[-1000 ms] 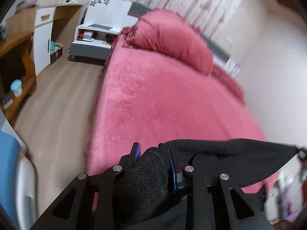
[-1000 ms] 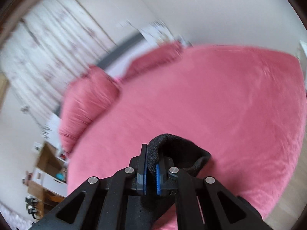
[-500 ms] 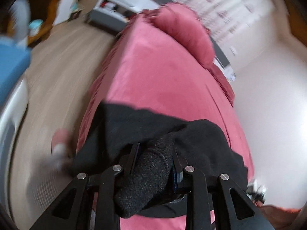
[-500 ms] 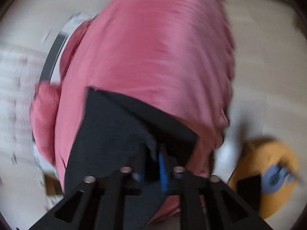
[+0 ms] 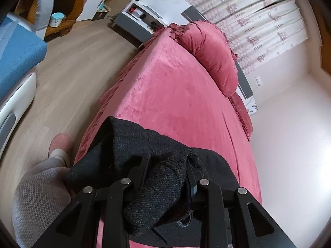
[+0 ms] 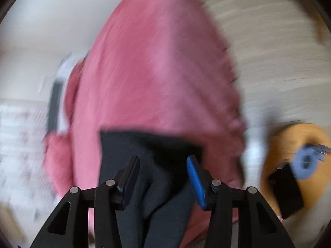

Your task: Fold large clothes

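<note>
- Black garment [image 5: 144,144] — laid across the near end of the pink bed [image 5: 175,86], bunched, no fold visible yet.
- Left gripper [image 5: 167,165] — clamped on a thick wad of it.
- Right gripper [image 6: 163,173] — jaws just opening, pads clear of the cloth between them.
- Remaining, by estimate: spreading, all folds.

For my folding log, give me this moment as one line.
stage: laying black knit garment on pink plush bedspread | left gripper: shut on garment | right gripper: jaws just opening, garment released

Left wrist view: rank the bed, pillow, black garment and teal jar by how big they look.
1. Bed
2. Black garment, though it sits nearest the camera, so its size is inflated
3. Pillow
4. Teal jar
</note>
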A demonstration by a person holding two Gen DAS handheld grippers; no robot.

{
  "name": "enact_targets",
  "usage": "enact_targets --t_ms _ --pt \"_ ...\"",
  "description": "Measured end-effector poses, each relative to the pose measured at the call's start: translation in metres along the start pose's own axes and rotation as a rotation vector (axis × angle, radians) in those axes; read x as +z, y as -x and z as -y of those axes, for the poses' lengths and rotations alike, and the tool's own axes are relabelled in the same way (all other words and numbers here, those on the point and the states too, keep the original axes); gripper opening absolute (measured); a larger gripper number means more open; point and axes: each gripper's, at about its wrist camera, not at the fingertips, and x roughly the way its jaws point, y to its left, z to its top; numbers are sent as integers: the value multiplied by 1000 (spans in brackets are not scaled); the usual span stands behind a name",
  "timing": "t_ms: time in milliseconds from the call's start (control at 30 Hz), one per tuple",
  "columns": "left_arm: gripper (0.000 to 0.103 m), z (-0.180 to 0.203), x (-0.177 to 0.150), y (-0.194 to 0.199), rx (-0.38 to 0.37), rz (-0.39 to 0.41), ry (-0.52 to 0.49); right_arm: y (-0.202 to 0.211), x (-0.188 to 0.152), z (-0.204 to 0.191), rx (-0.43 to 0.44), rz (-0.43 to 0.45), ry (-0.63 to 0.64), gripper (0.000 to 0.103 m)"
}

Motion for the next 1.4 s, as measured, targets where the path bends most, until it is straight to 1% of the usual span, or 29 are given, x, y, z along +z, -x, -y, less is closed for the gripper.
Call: enact_targets --t_ms 33,67,100,133,200,233,267,367,433,467,533,567,600,633,667,733,800,867,900,967,1000,1033,1067,1133,1167,1233,1333,1367,1400 --pt "28 -4 0 1 -2 2 15 8 -1 3 12 38 -18 50" --pt "29 -7 0 1 -1 7 42 11 -3 2 73 31 -19 50" --pt "30 -9 -1 1 3 8 67 8 -5 -2 129 -12 -12 50" --pt "31 -12 -2 2 -4 6 91 2 -8 -8 155 -70 -1 50" --pt "34 -18 -4 3 -21 -4 162 -18 -14 -24 171 -187 33 50" --pt "36 -19 -5 5 -30 -7 192 -23 -16 -30 154 -209 45 50" --pt "37 -19 -7 8 -38 -9 211 -31 -18 -38 104 -224 67 50" --pt "45 -12 -16 21 -21 -13 185 -53 -19 -49 9 -251 69 50" --pt "53 -7 -24 32 -23 -2 178 -63 -20 -49 -40 -263 34 48" --pt "56 -5 -27 37 -20 17 181 -65 -21 -48 -45 -262 18 45" --pt "72 -4 -34 50 -14 75 197 -64 -23 -47 -30 -234 1 22" --pt "74 -4 -36 54 -5 96 211 -64 -22 -45 -17 -227 2 19" --pt "75 -5 -39 59 -1 110 230 -58 -24 -44 12 -216 0 13" --pt "75 -6 -40 62 1 110 240 -47 -26 -44 70 -191 -1 11" --pt "75 -6 -42 63 4 104 239 -39 -28 -46 122 -167 11 11" --pt "80 -6 -47 61 10 78 232 -15 -30 -54 242 -107 62 10" --pt "81 -5 -52 54 16 35 246 3 -34 -59 314 -80 102 10" --pt "81 -2 -55 48 10 -28 277 8 -36 -57 309 -88 90 10" --pt "81 1 -55 51 2 -38 277 7 -36 -55 313 -95 68 10" --pt "81 1 -53 69 -7 7 291 4 -36 -44 312 -110 -3 10" --pt "82 -5 -51 76 8 22 328 3 -36 -41 315 -115 -24 10" --pt "81 -13 -50 78 30 7 392 3 -36 -39 313 -117 -34 10" --pt "81 -23 -51 77 30 -47 468 2 -36 -38 305 -117 -35 10" --pt "81 -29 -57 73 16 -106 555 -1 -35 -39 302 -122 -54 10" --pt "81 -26 -59 70 23 -133 564 -3 -35 -39 305 -126 -67 10" --pt "82 -15 -60 59 -7 -181 559 -7 -35 -42 310 -132 -85 10" --pt "85 -3 -54 41 -7 -202 576 -12 -37 -53 297 -132 -80 10" --pt "87 -5 -49 34 7 -201 589 -12 -37 -56 298 -136 -75 10" --pt "90 -6 -44 26 47 -202 608 -12 -36 -57 295 -138 -66 10"
